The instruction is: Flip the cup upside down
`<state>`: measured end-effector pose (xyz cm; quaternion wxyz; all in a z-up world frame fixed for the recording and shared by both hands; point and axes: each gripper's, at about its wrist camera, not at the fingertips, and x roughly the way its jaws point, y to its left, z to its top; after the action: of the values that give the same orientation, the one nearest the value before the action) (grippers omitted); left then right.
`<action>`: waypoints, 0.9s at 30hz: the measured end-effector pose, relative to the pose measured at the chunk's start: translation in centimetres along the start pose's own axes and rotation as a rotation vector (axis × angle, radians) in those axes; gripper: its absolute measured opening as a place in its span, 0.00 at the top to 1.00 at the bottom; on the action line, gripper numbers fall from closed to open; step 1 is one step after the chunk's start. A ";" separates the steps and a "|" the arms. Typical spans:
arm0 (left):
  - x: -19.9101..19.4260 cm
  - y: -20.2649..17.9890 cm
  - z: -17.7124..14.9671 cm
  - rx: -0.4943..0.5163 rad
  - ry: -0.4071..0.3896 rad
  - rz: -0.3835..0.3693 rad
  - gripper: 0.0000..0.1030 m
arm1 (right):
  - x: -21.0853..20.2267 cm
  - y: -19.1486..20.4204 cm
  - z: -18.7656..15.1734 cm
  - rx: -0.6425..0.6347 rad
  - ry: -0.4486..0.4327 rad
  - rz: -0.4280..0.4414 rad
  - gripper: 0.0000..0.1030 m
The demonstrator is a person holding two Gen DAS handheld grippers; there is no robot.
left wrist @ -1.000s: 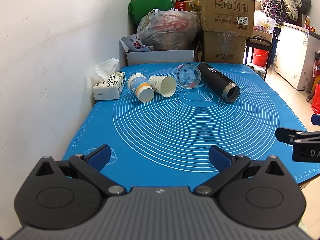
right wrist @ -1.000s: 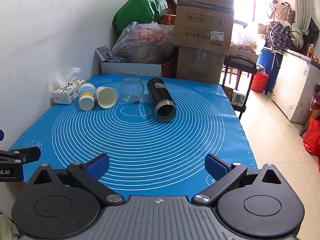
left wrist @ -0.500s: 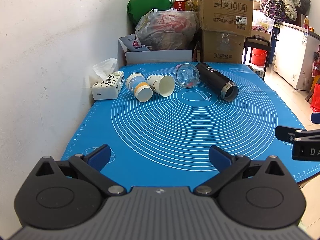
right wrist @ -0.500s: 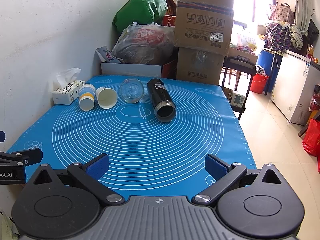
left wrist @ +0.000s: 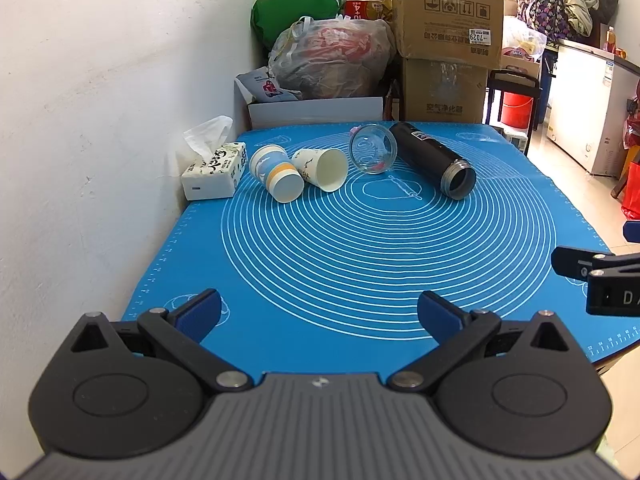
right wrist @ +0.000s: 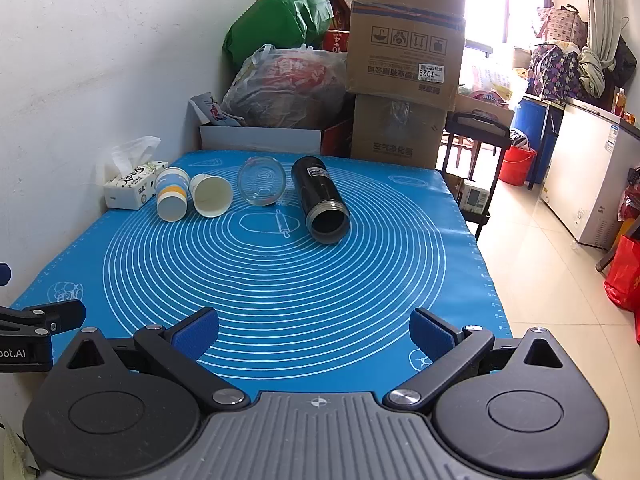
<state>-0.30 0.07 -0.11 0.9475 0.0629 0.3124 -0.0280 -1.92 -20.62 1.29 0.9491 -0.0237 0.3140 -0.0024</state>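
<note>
Several cups lie on their sides at the far end of the blue mat (left wrist: 360,260): a blue-and-white cup with an orange band (left wrist: 276,174), a white paper cup (left wrist: 322,168), a clear glass (left wrist: 373,149) and a black flask (left wrist: 434,160). They also show in the right wrist view: banded cup (right wrist: 172,196), paper cup (right wrist: 211,196), glass (right wrist: 262,181), flask (right wrist: 322,205). My left gripper (left wrist: 318,312) is open and empty over the near left mat edge. My right gripper (right wrist: 314,330) is open and empty over the near edge, far from the cups.
A tissue box (left wrist: 214,168) sits against the white wall at the far left. Cardboard boxes (left wrist: 446,40) and bags (left wrist: 332,60) stand behind the table. The table's right edge drops to a tiled floor (right wrist: 560,264). Each gripper's side shows in the other's view.
Both grippers have drifted very slightly; the cups have not moved and both grippers stay open.
</note>
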 end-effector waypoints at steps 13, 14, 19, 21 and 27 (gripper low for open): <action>0.0 -0.1 0.0 0.002 -0.002 0.004 0.00 | 0.1 0.0 -0.1 0.004 0.001 0.000 0.00; 0.0 -0.1 0.0 0.000 -0.002 0.004 0.00 | 0.1 0.0 -0.1 0.003 0.001 0.000 0.00; 0.1 -0.1 0.0 0.001 -0.001 0.003 0.00 | 0.1 0.0 -0.1 0.003 0.002 0.001 0.00; 0.0 -0.1 0.0 0.001 -0.001 0.004 0.00 | 0.2 -0.1 -0.1 0.004 0.004 0.001 0.00; 0.0 -0.1 0.0 0.001 -0.002 0.004 0.00 | 0.3 -0.1 -0.1 0.003 0.003 0.002 0.00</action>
<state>-0.27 -0.01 -0.15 0.9477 0.0638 0.3115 -0.0265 -1.79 -20.75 1.03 0.9486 -0.0219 0.3157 -0.0022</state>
